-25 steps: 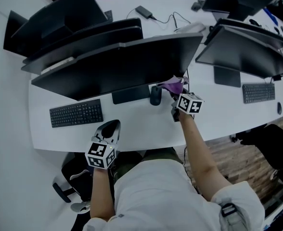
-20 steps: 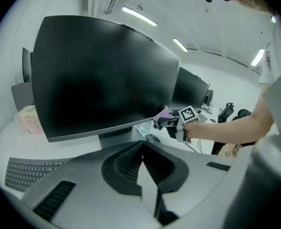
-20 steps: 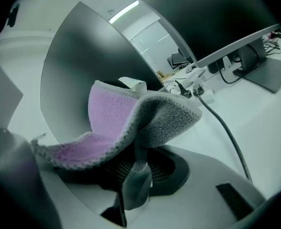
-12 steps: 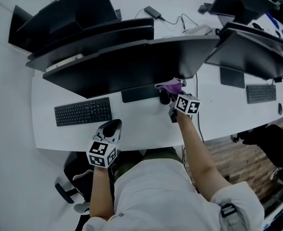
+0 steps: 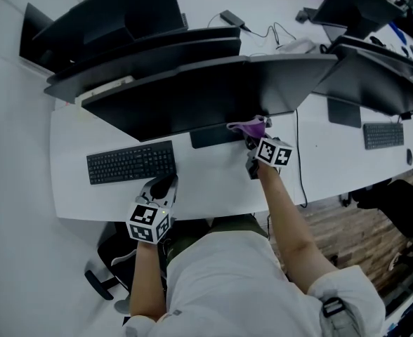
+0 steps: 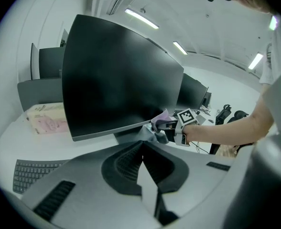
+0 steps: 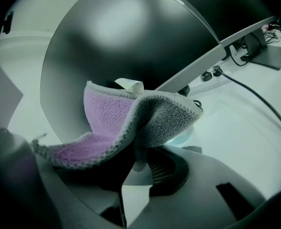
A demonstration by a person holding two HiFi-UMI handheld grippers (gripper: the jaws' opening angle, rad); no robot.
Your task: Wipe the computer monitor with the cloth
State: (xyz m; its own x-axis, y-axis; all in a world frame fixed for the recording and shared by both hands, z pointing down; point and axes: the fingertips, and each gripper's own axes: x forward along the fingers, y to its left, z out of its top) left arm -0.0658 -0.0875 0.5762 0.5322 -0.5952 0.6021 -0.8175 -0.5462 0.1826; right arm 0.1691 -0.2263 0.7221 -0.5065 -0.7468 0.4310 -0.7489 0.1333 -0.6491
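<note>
Since a second ago my right gripper [image 5: 253,139] has slid along the bottom edge of the monitor [image 5: 213,97] and now sits closer to its stand [image 5: 217,136]. My left gripper [image 5: 163,185] has ended up nearer the corner of the keyboard [image 5: 130,163].

My right fingers [image 7: 165,170] pinch the one cloth [image 7: 116,123] by a fold low down. It is purple on one face and grey on the other. From the pinch it spreads up and away from the fingers, towards the lower edge of the dark screen just beyond them. I cannot tell whether it presses on the glass. The stand is just off to the left of these fingers, and one black cable [image 5: 299,161] runs down the desk [image 5: 213,184] on their right.

My left fingers [image 6: 121,163] are pressed together with nothing between them. They hover low over the near edge of the desk, and the keyboard lies just ahead of them and to their left. The monitor stands beyond that, and my right gripper is well off to their right.

I count two keyboards, the second [image 5: 383,135] far to the right of my right fingers. More dark screens stand behind the monitor and to its right. They overlap too much for me to count them.
</note>
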